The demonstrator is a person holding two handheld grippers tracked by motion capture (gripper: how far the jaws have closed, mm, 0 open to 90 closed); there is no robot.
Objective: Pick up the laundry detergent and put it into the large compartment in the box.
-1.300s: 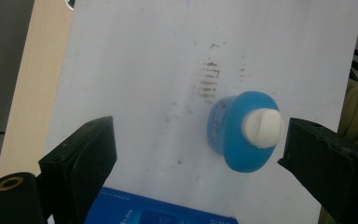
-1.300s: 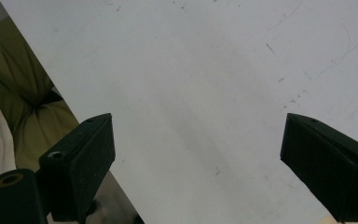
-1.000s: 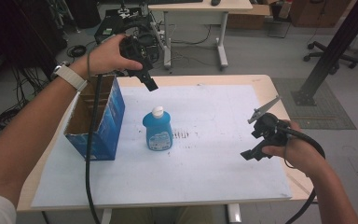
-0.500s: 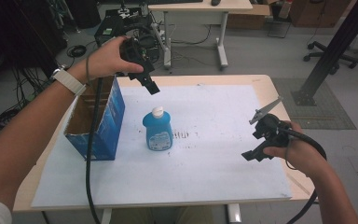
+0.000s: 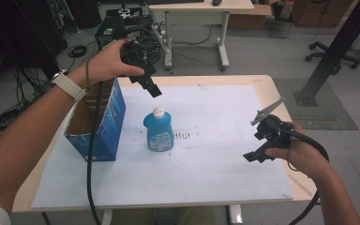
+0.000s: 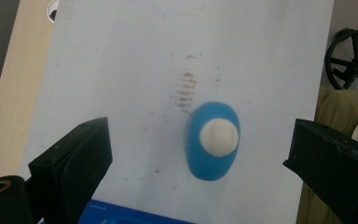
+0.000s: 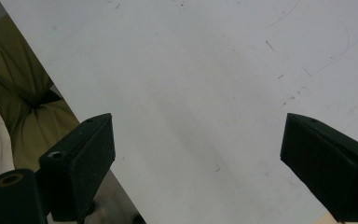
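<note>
A blue dish-soap bottle [image 5: 159, 131] with a white cap stands upright on the white sheet [image 5: 215, 159], beside an open blue cardboard box [image 5: 107, 123]. My left gripper [image 5: 153, 90] hangs in the air above and behind the bottle, pointing down at it. In the left gripper view the bottle [image 6: 212, 161] sits far below, between the wide-apart jaws of the left gripper [image 6: 200, 135]. These jaws have just been opening, with nothing between them. My right gripper [image 5: 252, 156] rests low at the right of the sheet. The right gripper [image 7: 196, 135] is open over bare sheet.
The box's open top shows a brown inside [image 5: 85, 119]. The wooden table's edge [image 5: 267, 82] frames the sheet. A black cable [image 5: 92, 159] trails from the left gripper past the box. Desks, cables and a black post [image 5: 330, 51] stand on the floor beyond.
</note>
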